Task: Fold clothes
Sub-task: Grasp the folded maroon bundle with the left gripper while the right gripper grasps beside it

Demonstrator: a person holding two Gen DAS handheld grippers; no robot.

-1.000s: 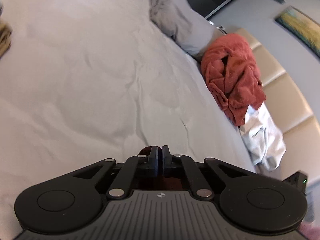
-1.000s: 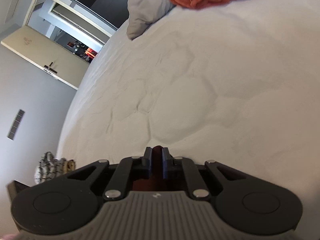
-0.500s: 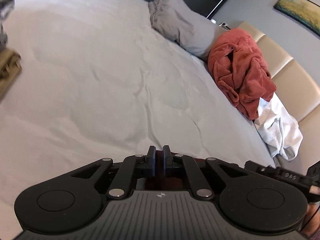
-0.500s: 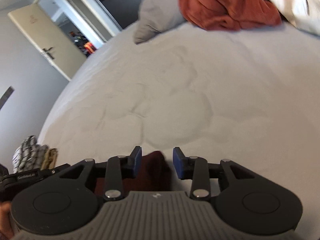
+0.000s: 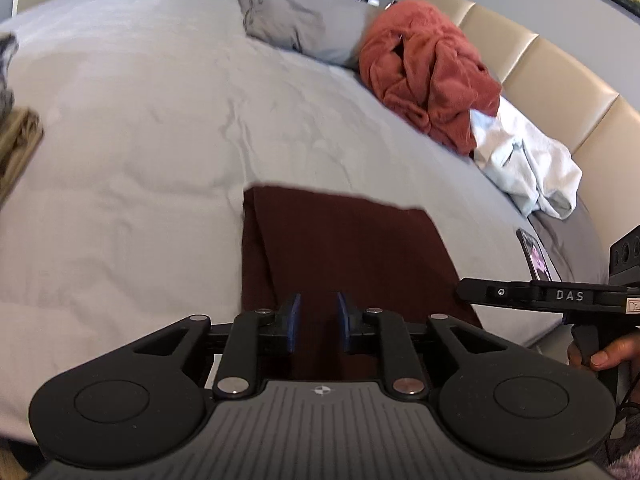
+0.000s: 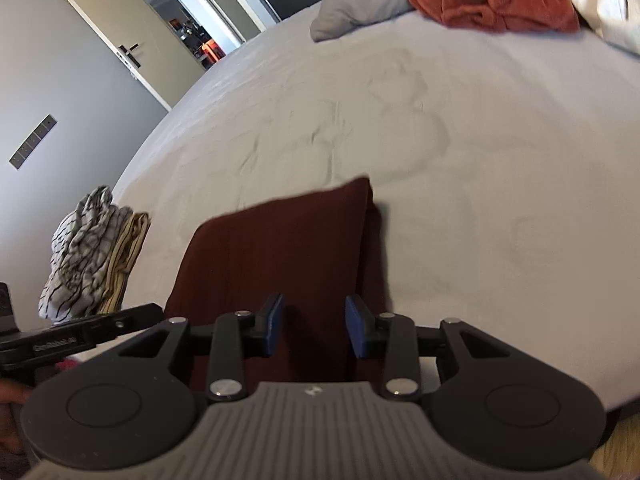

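Item: folded dark red garment (image 5: 344, 248), laid flat on the bed (image 5: 132, 152), released by both tools.

Left tool (image 5: 318, 322): jaws opening, cloth beneath and ahead, not pinched. Right tool (image 6: 314, 330): jaws apart, clear of the cloth. Garment sits just ahead of both, likely set there as a finished fold. Unfolded pile, rust robe (image 5: 428, 68) and white garment (image 5: 528, 164), lies far ahead; folded stack (image 6: 96, 248) to the right tool's left.

Both grippers, left (image 5: 317, 320) and right (image 6: 315, 325), released and drew back, maroon cloth (image 5: 340, 248) now lying folded on bed (image 5: 120, 160), left jaws opening.
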